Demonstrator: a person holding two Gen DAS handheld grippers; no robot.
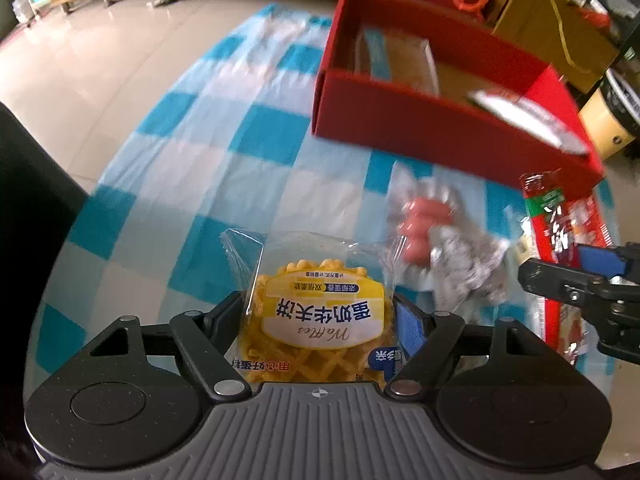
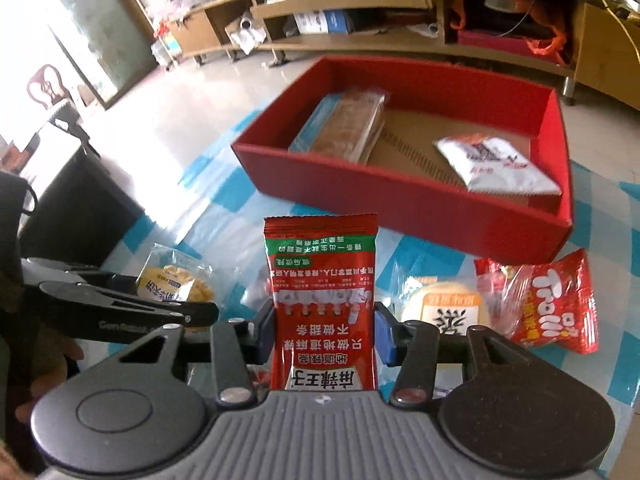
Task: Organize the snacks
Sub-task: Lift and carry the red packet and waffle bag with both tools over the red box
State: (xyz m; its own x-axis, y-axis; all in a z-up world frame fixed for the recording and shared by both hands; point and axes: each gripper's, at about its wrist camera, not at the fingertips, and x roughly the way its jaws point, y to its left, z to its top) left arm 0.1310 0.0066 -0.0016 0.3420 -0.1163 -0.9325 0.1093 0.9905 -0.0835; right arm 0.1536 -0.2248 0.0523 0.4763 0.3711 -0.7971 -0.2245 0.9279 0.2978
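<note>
— What have you got between the jaws right now?

— Two things. My left gripper [image 1: 320,316] is clamped on a waffle pack [image 1: 316,320], both pads pressed into its sides. My right gripper [image 2: 324,332] is clenched on a red spicy-strip packet [image 2: 322,304], which stands upright between the pads. Both look lifted off the cloth [image 1: 192,152], though the waffle only just.

— And where do they go?

— Into the red box [image 2: 400,184], I judge. It sits on the checked cloth ahead of both grippers, near but apart from them. Neither snack is over it yet.

— How much is done?

— Some of it. The box already holds a long brown pack [image 2: 348,124] leaning at its left side and a white pouch [image 2: 492,164] at the right. The cardboard floor between them is bare, so there is room.

— What is left on the cloth?

— In the right view, a Trolli bag [image 2: 556,312] and a round bun pack [image 2: 444,308] just beside it, both near the box's front wall. In the left view, a clear pack of pink sausages [image 1: 424,224], blurred, just beyond the waffle. So two in, two in my jaws, and at least three still out. Roughly the middle of the job, by my reckoning.

— Anything to watch?

— The waffle wrapper is slick and puffy; it could slip if I tilt it.
</note>
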